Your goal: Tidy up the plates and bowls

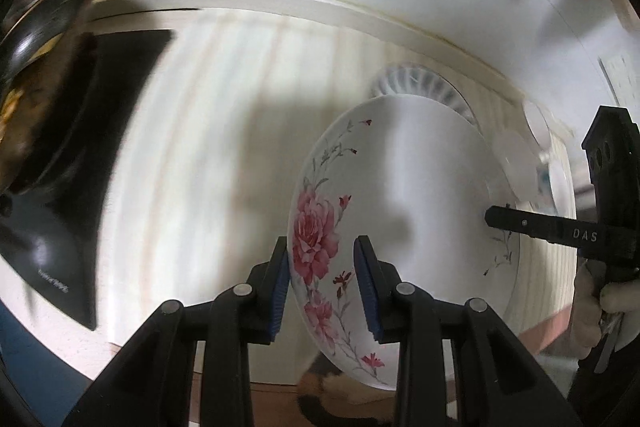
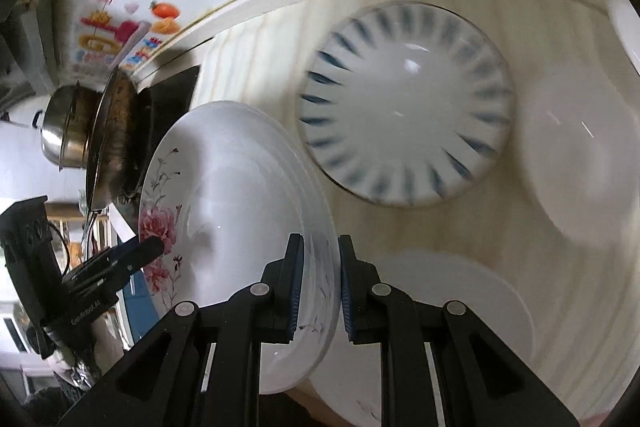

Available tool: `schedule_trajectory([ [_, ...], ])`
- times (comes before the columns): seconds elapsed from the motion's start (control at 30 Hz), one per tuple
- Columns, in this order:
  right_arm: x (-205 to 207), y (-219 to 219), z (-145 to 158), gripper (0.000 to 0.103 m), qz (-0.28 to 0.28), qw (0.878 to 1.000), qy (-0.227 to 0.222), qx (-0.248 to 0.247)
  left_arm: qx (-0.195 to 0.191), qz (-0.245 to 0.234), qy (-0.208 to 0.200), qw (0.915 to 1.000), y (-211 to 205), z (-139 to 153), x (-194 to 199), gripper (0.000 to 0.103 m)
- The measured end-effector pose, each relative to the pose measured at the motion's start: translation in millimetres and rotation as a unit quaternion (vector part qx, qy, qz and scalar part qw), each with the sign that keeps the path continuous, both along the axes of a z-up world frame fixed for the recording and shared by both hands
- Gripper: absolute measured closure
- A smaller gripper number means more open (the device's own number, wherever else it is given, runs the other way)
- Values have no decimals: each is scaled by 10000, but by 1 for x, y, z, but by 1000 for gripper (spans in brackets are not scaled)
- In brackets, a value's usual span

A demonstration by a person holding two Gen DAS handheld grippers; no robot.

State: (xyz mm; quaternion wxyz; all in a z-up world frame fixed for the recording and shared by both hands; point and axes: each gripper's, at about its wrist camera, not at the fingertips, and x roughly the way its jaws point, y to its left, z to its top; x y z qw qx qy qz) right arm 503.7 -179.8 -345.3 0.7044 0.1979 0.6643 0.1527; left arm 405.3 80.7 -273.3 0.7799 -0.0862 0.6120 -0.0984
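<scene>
Two tools: both on one floral plate (image 1: 400, 211), opposite rim edges.
Left tool (image 1: 322, 287): fingers straddle the near rim by the pink flowers; left pad touches the rim, right pad shows a small gap over the plate face. Closing or loose pinch, cannot tell which.
Right tool (image 2: 320, 289): fingers straddle the far rim; pads close to both faces, firm contact not clear.
Floral plate: tilted up on edge, held off the counter (image 1: 180, 147), lower rim past the counter's near edge in the left wrist view.
Ahead of right tool: blue-striped plate (image 2: 404, 103) flat on the counter, likely stack target.
Right of right tool: white bowl (image 2: 580, 155); just below it, plain white plate (image 2: 472, 299) under the tool's right finger.
Left of left tool: black cooktop (image 1: 100, 147), pan (image 2: 116, 131) and steel pot (image 2: 66, 135) on it.
Risk 1: rim slips out if either pinch is as loose as it looks; glazed surface, small pad area, steep tilt.
Risk 2: the tools pulling or twisting unevenly would lever the plate out of the weaker grip.
Risk 3: lowering at this tilt, the rim could strike the blue-striped plate or plain white plate edge-on and chip.
Risk 4: frames blurred, so fast motion adds swing.
</scene>
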Motion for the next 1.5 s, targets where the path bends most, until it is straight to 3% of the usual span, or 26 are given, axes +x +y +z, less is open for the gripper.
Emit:
schedule_trajectory([
  [0.23, -61, -63, -25, 84, -622, 9975, 328, -46, 168, -795, 255, 9964, -67, -28, -5, 74],
  [0.57, -107, -99, -64, 84, -986, 9932, 619, -31, 575, -1272, 507, 9889, -104, -54, -19, 74],
  [1.5, -112, -103, -65, 84, -911, 9930, 668, -353, 948, -1592, 703, 9802, -145, -93, -23, 74],
])
